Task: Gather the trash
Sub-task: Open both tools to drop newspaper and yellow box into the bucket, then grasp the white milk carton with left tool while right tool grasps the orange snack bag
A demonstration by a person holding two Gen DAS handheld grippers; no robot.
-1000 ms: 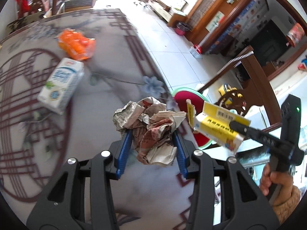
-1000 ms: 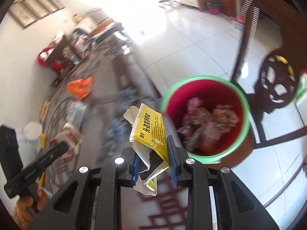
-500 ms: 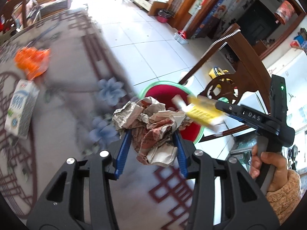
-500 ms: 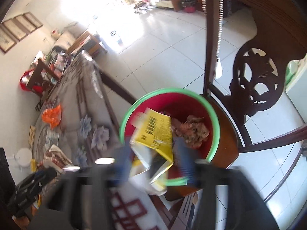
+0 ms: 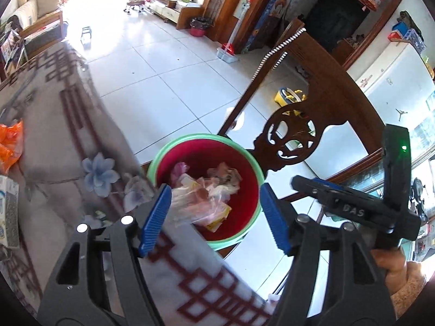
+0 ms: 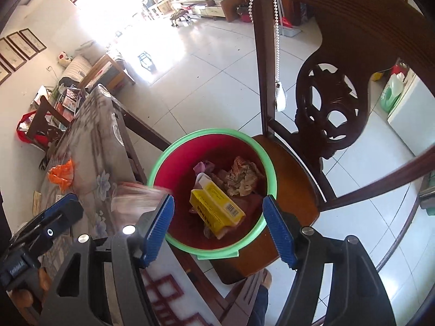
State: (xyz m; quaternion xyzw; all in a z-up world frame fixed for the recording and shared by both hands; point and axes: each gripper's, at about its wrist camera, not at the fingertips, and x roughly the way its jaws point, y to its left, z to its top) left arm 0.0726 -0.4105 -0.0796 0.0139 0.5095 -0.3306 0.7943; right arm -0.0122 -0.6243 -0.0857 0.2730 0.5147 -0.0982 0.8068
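A red bin with a green rim stands on a wooden chair beside the table. My left gripper is open above it, and a blurred crumpled paper wad is falling between its fingers. My right gripper is open over the bin. A yellow carton lies inside the bin on older crumpled trash. The blurred wad also shows in the right wrist view. An orange bag and a milk carton lie on the table.
The patterned tablecloth ends just left of the bin. The carved wooden chair back rises right behind the bin. The other gripper's body is at the right of the left wrist view. White tiled floor lies beyond.
Both grippers moved from the table to above the bin and opened. The yellow carton dropped into the bin. The paper wad left the left gripper and is falling.
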